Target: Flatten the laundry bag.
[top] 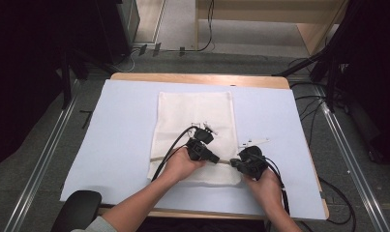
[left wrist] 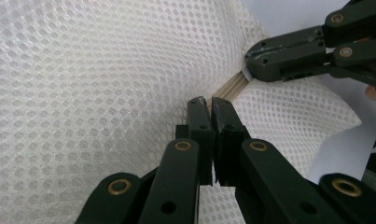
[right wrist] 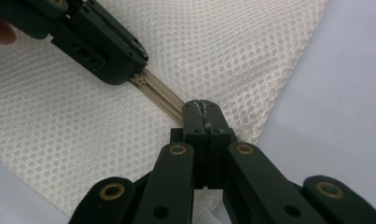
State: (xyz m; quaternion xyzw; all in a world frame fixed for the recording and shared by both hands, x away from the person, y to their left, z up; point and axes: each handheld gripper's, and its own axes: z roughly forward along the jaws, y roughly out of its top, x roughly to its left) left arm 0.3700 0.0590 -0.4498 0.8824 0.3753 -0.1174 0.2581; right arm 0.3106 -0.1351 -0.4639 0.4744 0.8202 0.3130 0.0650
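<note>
Pale blue table cover (top: 125, 125) carries a white mesh laundry bag (top: 195, 116); left gripper (left wrist: 209, 105) and right gripper (right wrist: 200, 108) each apparently pinch its beige zipper strip (right wrist: 160, 95).

Mesh bag (top: 195, 135): its near edge lies partly hidden beneath both hands and claws. The beige zipper strip (right wrist: 160, 95) vanishes at each end into the pinched tips of the left claw (left wrist: 209, 105) and the right claw (right wrist: 200, 107). Small white items (top: 253, 142) on the counter (top: 125, 125) are too small to identify.
</note>
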